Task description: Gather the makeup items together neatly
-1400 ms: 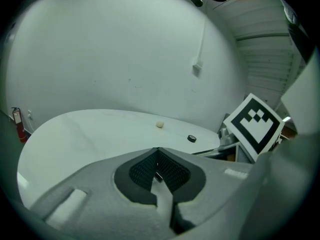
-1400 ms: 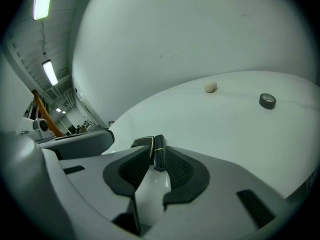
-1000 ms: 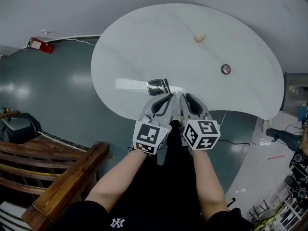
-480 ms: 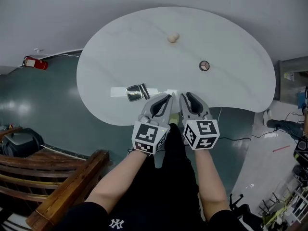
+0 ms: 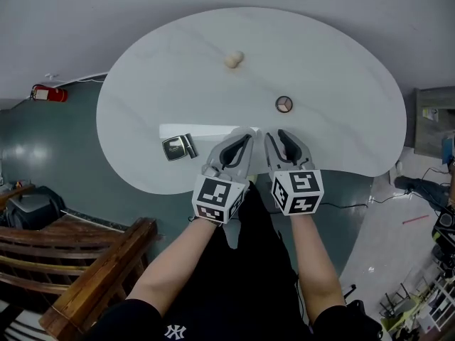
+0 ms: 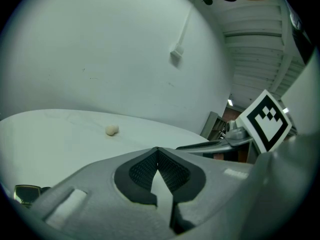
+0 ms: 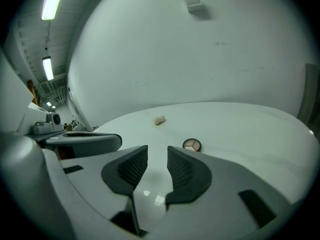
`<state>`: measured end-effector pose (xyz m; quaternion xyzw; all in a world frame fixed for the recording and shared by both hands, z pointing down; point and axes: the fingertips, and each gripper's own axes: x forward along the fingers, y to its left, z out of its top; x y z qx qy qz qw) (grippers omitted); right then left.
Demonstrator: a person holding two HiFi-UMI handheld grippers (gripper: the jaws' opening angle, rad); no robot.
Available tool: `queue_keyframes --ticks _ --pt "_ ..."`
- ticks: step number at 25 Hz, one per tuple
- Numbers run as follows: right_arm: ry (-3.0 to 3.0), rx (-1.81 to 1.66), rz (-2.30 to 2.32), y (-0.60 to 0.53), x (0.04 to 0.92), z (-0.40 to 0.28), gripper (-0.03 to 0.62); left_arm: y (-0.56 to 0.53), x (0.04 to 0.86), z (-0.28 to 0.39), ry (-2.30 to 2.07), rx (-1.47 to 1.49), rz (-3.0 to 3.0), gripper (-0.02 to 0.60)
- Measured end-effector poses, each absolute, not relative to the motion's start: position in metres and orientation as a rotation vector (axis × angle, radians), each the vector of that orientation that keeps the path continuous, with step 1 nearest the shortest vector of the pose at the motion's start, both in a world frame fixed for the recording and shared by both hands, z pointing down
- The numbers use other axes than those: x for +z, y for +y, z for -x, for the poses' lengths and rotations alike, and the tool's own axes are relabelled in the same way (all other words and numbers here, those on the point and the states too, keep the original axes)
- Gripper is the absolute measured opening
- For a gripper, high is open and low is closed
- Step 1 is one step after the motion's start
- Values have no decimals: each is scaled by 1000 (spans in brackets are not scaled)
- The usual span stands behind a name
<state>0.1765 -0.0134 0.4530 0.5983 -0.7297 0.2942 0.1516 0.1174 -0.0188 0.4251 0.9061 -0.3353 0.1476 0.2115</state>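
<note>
1. Worktop [image 5: 341, 69]: white, rounded, faint marble veining, fills the upper-middle of the head view. It carries three makeup items, all well apart from each other.
2. Floor [image 5: 64, 141]: dark teal-grey, glossy, to the left of and below the worktop.
3. Wooden slatted seat [image 5: 92, 268]: brown, in the lower-left corner, off the worktop.
4. Person's forearms [image 5: 178, 261]: bare, w/ black sleeves, reaching fwd side by side, one hand-held gripper each.
5. Left hand-held gripper [image 5: 249, 135]: grey w/ a marker cube at the back, over the worktop's near edge and just beside the other one. Its own view shows the jaws fully together, tips touching, nothing btwn them [image 6: 158, 151].
6. Right hand-held gripper [image 5: 273, 135]: same build, also over the near edge. Jaws stand partly apart and have just been opening; only bare worktop shows in the gap [image 7: 157, 154], so it has hold of nothing.
7. Fire extinguisher [image 5: 48, 93]: red, lying on the floor at far left by the wall.
8. Square compact [image 5: 178, 147]: dark and shiny, flat on the worktop near its front-left edge, to the left of the left hand-held gripper, not touching it.
9. Round palette [image 5: 284, 104]: small, dark rim w/ pale segments, flat on the worktop just beyond the right hand-held gripper; its view has it just past the right jaw.
10. Beige sponge [image 5: 234, 59]: smallest item, toward the far side of the worktop, approx centre, away from both hand-held grippers.
</note>
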Motion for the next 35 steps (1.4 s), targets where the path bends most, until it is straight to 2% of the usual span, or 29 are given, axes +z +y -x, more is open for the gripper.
queue_keyframes --ticks 12,20,35 --pt "-1986 800 -1634 -59 500 -234 193 -47 455 -164 -927 466 -2483 9" --pt "-1955 775 -1557 -75 524 -236 235 -62 472 -171 -944 494 -2452 9" --pt "-1911 777 -1514 -85 537 -240 216 -65 485 -161 -978 522 -2404 9"
